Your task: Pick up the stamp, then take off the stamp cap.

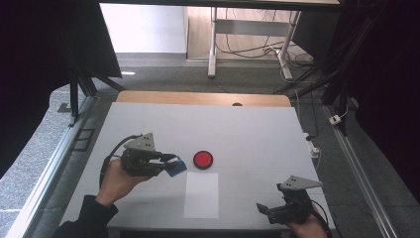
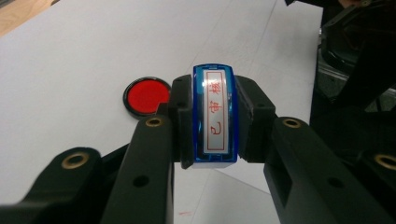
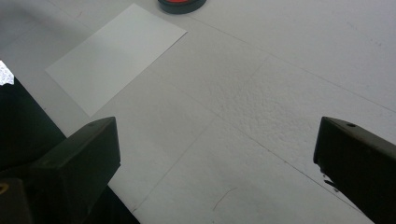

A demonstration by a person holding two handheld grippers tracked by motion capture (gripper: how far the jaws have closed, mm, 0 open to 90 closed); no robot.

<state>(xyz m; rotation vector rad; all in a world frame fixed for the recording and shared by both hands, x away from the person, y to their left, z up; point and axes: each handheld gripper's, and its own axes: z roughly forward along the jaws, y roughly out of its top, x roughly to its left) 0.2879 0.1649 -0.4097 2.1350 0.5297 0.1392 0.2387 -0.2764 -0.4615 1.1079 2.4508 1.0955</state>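
stamp [image 2: 215, 116] sits clamped between the fingers [image 2: 183, 122] of the left gripper [image 1: 171, 164], which are closed tight on its two blue sides, so it hangs off the tabletop [image 1: 148, 124] rather than resting on it. in the left gripper view its long axis runs up the picture, in line with the fingers, and the silvery label with a red frame and red characters faces the camera. the body looks like glossy translucent blue plastic, rounded at the far end and squared at the near one; which face carries the rubber i cannot tell

near the person's edge, the right gripper [image 1: 264, 210] rests low at the right corner with its fingers spread wide and nothing between them; its own view looks over bare, slightly pebbled white surface

next out lies the white sheet [image 1: 201, 195], a flat matt rectangle set lengthwise away from the person, just right of and nearer than the held stamp. beyond its far edge, close but apart from it, sits the ink pad [image 1: 203, 159], a low round black case with a red felt-like disc inside, lid off

the relation that matters: the pad lies just to the right of the stamp in the high view, almost level with it, and the left hand is far nearer than the right. a short sideways carry and a downward press would likely ink it, then back toward the sheet
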